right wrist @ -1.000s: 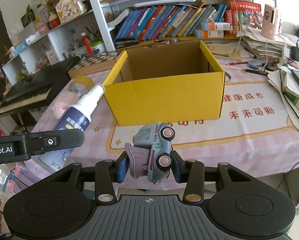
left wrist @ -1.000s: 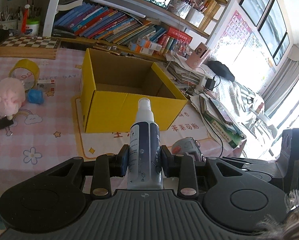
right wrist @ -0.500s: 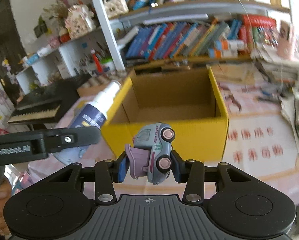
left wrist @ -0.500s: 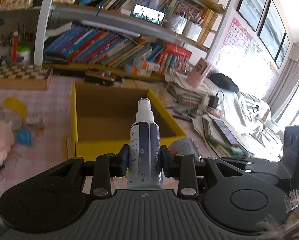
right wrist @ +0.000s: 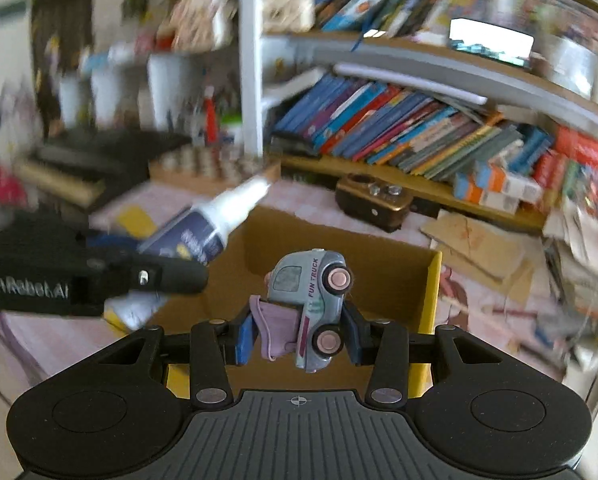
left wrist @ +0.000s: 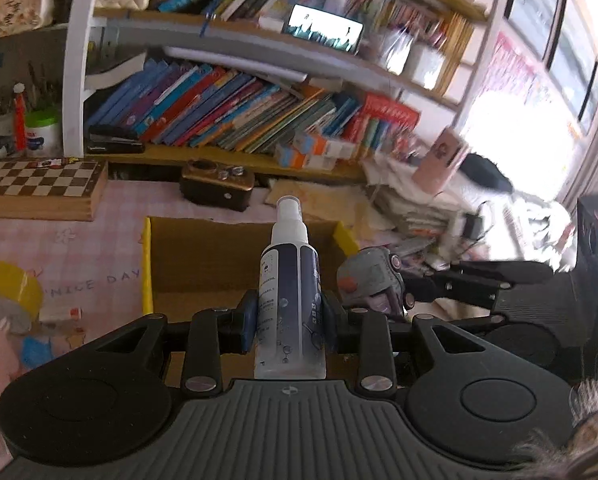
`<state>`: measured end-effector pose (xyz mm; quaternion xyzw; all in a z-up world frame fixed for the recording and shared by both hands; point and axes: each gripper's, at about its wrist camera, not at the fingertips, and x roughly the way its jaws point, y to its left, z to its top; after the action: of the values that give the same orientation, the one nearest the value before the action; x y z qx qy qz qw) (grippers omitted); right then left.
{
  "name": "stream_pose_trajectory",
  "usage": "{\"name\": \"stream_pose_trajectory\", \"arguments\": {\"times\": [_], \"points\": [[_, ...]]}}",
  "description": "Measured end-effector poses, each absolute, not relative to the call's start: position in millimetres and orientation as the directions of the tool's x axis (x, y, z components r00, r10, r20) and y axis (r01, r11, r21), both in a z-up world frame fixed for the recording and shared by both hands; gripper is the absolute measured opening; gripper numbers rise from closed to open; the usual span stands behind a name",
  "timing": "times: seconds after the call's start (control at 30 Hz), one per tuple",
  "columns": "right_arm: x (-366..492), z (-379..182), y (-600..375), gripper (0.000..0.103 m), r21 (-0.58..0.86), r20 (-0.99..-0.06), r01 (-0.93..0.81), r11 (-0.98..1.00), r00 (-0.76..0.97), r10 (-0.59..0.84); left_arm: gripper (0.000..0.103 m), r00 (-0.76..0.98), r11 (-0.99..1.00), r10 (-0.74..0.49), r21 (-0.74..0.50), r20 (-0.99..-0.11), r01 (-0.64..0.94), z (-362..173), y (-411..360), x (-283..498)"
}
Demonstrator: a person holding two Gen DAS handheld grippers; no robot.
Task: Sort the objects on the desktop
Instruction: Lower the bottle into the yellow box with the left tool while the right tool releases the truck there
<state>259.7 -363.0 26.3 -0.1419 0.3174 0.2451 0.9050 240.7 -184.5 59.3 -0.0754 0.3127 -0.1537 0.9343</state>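
Left gripper (left wrist: pixel 287 314): jaws clamped on spray bottle (left wrist: pixel 289 292), upright, white nozzle up, dark label body. Right gripper (right wrist: pixel 299 338): jaws gripping toy truck (right wrist: pixel 311 308) by its sides, grey-blue with pink wheels, "FUN TRUCK" on the flank, purple piece at its left.

Both loads hang over the open yellow box (left wrist: pixel 203 256), brown inside, nothing visible in it. The two grippers sit close side by side, truck just right of the bottle.

Box rim: yellow tape roll (left wrist: pixel 13 286) left on the pink bench (left wrist: pixel 79 240); chessboard (left wrist: pixel 39 182) and dark gold-topped case (left wrist: pixel 217 184) behind; paper stack (left wrist: pixel 411 204) to the right.
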Motion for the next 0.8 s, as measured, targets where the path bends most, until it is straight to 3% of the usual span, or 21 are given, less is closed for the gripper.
{"name": "stream_pose_trajectory", "arguments": {"times": [0.1, 0.2, 0.57, 0.8], "points": [[286, 9, -351, 0.043, -0.200, -0.706, -0.597, 0.777, 0.637, 0.308, 0.030, 0.740, 0.953, -0.303, -0.192, -0.600, 0.235, 51, -195, 270], [305, -10, -342, 0.043, -0.240, -0.759, -0.656, 0.715, 0.586, 0.283, 0.030, 0.708, 0.953, -0.302, -0.226, -0.638, 0.202, 39, -197, 298], [362, -47, -318, 0.043, -0.193, -0.887, -0.743, 0.641, 0.412, 0.210, 0.030, 0.588, 0.976, -0.219, -0.184, -0.779, 0.120, -6, -211, 356], [375, -61, -317, 0.044, -0.130, -0.914, -0.738, 0.662, 0.348, 0.210, 0.028, 0.592, 0.979, -0.203, -0.143, -0.780, 0.148, -4, -214, 360]]}}
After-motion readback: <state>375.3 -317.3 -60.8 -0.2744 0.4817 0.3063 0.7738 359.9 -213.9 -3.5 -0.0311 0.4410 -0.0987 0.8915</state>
